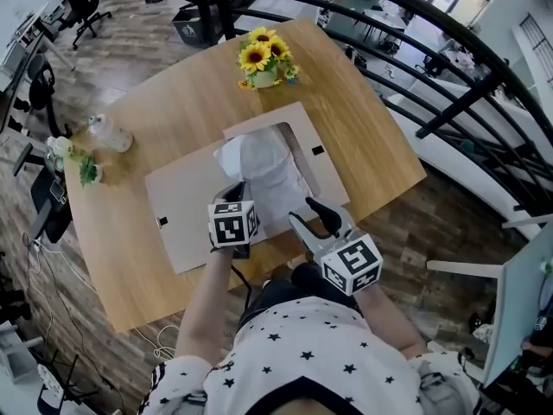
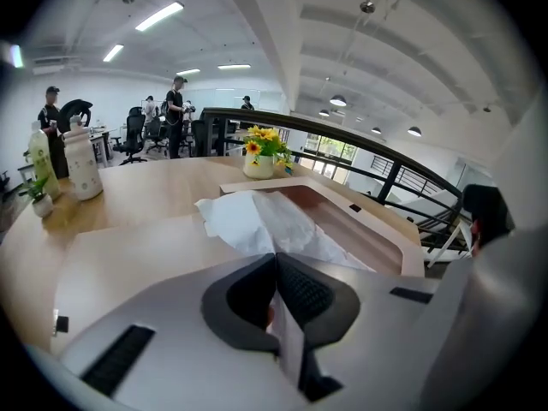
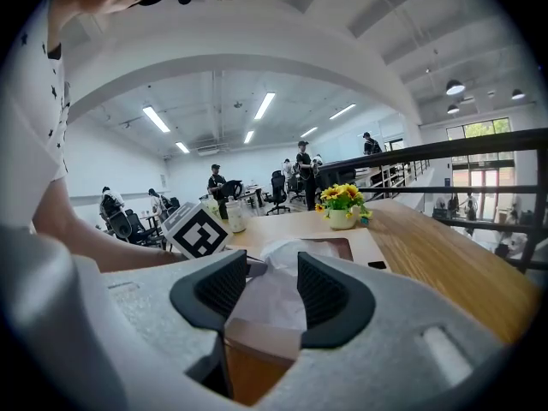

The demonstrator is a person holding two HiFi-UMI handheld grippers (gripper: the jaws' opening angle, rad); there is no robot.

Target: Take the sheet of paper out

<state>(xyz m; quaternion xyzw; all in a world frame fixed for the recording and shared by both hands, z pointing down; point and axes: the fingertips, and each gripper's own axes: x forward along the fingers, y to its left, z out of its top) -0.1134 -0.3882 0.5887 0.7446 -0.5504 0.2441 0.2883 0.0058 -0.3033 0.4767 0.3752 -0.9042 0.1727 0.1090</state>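
Sheet of paper [image 1: 263, 169], white and crumpled, lies in the open cardboard box [image 1: 186, 206] by the desk's [image 1: 173, 102] near edge.

Head view: the left gripper [image 1: 235, 190] meets the sheet's near end. The right gripper [image 1: 316, 219] hovers at the box's near right corner.

Left gripper view: jaws clenched on the sheet, likely to pull it clear.

Right gripper view: jaws apart, grasping nothing, probably ready to steady the box.

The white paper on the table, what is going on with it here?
A person works at a wooden table with a hand-held gripper in each hand. The left hand-held gripper is shut on the near edge of the crumpled white paper, which lies in the opening of a flat cardboard box. The right hand-held gripper is open, by the box's near edge.
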